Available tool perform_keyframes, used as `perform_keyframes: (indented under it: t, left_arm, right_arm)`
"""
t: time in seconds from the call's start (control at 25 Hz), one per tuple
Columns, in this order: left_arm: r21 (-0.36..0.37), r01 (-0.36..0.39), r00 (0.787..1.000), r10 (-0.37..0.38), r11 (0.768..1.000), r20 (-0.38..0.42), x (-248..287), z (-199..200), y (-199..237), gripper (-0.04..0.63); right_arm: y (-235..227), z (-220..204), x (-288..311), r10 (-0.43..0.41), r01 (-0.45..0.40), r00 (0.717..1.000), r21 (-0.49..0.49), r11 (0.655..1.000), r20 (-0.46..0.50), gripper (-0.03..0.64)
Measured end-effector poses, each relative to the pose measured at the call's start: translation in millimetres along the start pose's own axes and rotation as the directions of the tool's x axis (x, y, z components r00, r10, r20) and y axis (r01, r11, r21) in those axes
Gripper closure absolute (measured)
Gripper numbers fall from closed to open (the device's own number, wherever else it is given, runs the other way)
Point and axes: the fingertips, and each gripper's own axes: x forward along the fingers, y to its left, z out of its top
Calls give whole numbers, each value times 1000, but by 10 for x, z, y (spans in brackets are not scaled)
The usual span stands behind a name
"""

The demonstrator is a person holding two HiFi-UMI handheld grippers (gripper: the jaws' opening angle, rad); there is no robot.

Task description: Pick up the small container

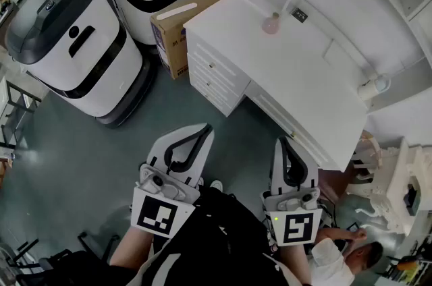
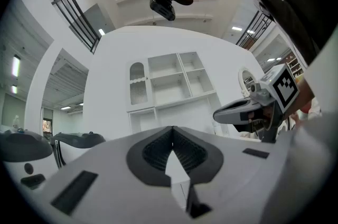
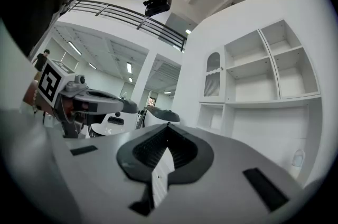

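Nearest: white-and-grey left gripper (image 1: 201, 131) and white-and-grey right gripper (image 1: 284, 143), held level close to the body, both jaw pairs pressed together, nothing between them. Task not yet under way by the look of it: no reach, no contact, whole pick-up left to do. Likely target: small pink translucent round-bodied container (image 1: 271, 23) with narrow neck, upright on white desk top (image 1: 297, 69) near the shelf back, well apart from both grippers, nearer the right one. Looks light, smooth, possibly slippery
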Motion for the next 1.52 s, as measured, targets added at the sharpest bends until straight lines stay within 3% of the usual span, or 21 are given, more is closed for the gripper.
perform_keyframes:
  t: [0.52, 1.52]
  left_arm:
    - [-21, 23, 1000, -23, 1000, -3, -29, -101, 65, 594]
    - [-12, 68, 997, -68, 998, 43, -416, -129, 301, 594]
  right_arm:
    - [107, 3, 98, -3, 3, 1000, 27, 1000, -1, 616]
    - [472, 100, 30, -71, 70, 997, -45, 997, -32, 615]
